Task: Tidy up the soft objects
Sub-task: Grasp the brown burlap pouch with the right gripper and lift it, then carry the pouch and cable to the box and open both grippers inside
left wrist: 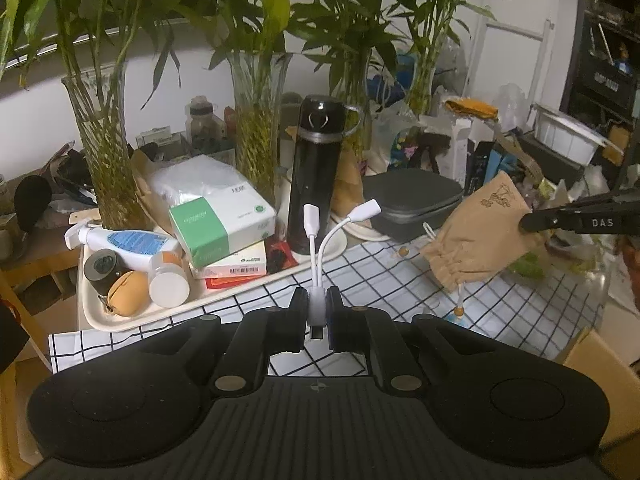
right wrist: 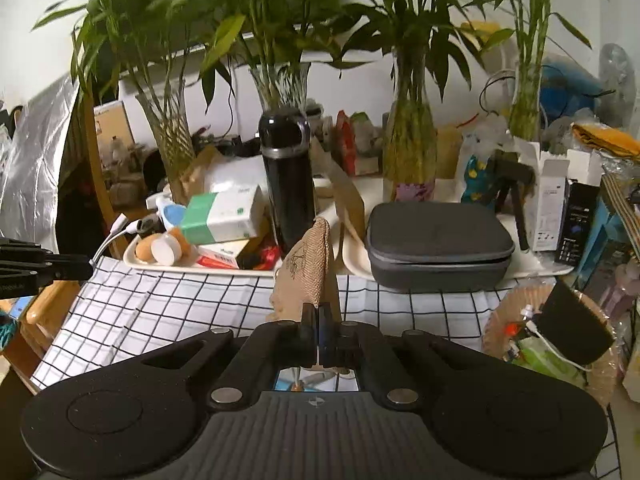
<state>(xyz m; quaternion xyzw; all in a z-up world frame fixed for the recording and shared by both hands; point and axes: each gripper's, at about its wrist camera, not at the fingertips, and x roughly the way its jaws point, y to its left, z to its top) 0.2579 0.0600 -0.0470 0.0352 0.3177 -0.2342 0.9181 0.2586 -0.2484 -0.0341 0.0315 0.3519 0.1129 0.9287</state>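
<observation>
My left gripper [left wrist: 317,306] is shut on the grey plug body of a white forked adapter cable [left wrist: 320,232], whose two white ends stick up in front of the flask. In the right wrist view the same cable [right wrist: 116,229] pokes out at the far left. My right gripper [right wrist: 319,312] is shut on one edge of a tan drawstring pouch [right wrist: 306,264], held up off the checked cloth [right wrist: 160,300]. From the left wrist view the pouch [left wrist: 476,236] hangs at the right with its beaded cord dangling, pinched by the right gripper's black fingers [left wrist: 536,222].
A cream tray [left wrist: 132,320] holds tissue packs, a spray bottle, a tan round pouch and a black flask [left wrist: 314,172]. A grey zip case [right wrist: 438,244] sits on a second tray. Glass vases of bamboo line the back. A wicker basket [right wrist: 504,320] stands at the right.
</observation>
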